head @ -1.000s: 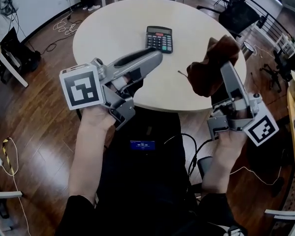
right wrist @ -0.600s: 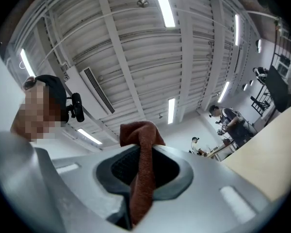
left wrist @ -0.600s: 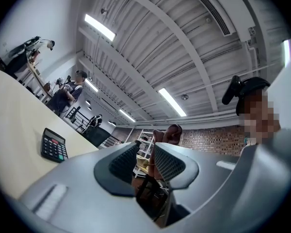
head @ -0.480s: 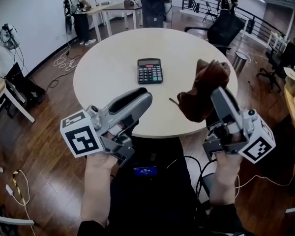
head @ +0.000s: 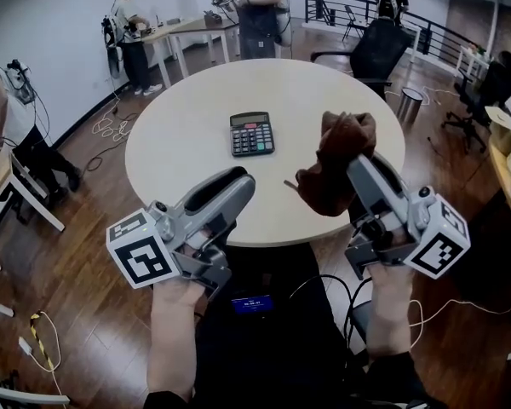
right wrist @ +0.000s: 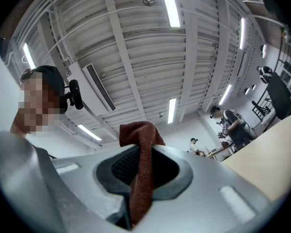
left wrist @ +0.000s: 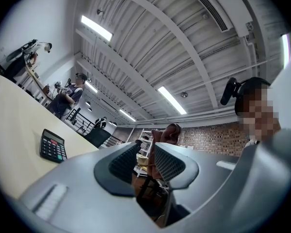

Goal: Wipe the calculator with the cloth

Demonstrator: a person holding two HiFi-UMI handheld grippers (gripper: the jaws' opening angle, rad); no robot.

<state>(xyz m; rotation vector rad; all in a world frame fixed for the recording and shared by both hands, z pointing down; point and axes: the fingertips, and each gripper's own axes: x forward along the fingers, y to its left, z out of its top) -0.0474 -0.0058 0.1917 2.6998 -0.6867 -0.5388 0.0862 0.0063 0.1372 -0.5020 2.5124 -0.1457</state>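
The black calculator [head: 252, 134] lies flat near the middle of the round cream table [head: 179, 135]; it also shows in the left gripper view, where the calculator [left wrist: 53, 147] is far off to the left. My right gripper [head: 358, 167] hovers over the table's near right edge, shut on a bunched brown cloth [head: 334, 169]. In the right gripper view the cloth [right wrist: 143, 178] hangs pinched between the pads of the right gripper [right wrist: 144, 154]. My left gripper [head: 237, 180] hovers at the near edge. Its jaws stand slightly apart with nothing between them in the left gripper view [left wrist: 146, 152].
Several people [head: 260, 7] stand by desks beyond the table. A black office chair [head: 376, 49] and a small bin [head: 409, 105] stand behind its far right rim. Cables [head: 111, 126] trail on the wooden floor to the left.
The head view has tilted up and shows more of the room. Both grippers have drawn slightly back from the calculator toward me, and the cloth stays pinched in the right one.
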